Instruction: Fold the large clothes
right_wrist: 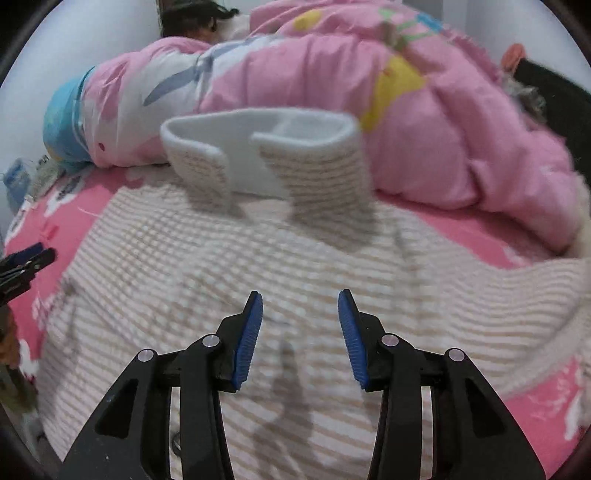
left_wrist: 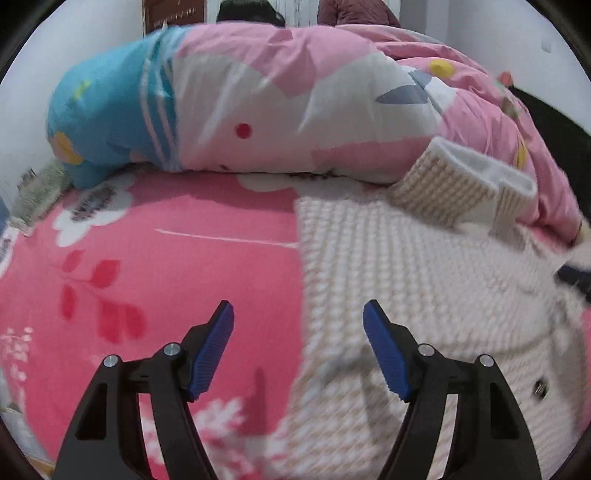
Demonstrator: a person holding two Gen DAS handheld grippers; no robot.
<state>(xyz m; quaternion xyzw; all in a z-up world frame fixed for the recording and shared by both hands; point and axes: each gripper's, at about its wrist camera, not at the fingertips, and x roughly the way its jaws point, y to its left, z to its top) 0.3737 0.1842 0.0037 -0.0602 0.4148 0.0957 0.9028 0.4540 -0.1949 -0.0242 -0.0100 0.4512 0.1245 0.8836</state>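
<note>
Both cams sit on a hand-held gripper, angled down at the bed [left_wrist: 155, 236] from close range. Left wrist view is over the sweater's [left_wrist: 406, 280] left edge; right wrist view is over its middle. Shared: sweater, collar [right_wrist: 273, 147], quilt [right_wrist: 424, 122].

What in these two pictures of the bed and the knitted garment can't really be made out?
- Cream knitted garment: its full shape; both views' edges cut it off.
- Its weave, left wrist view: smeared by blur.
- Person behind the pink quilt: mostly hidden by it.
- Left claw, right wrist view: only a tip shows at the edge.
- Small clutter beside the bed: too small and blurred.
- Dark spot on the garment: perhaps a button.
</note>
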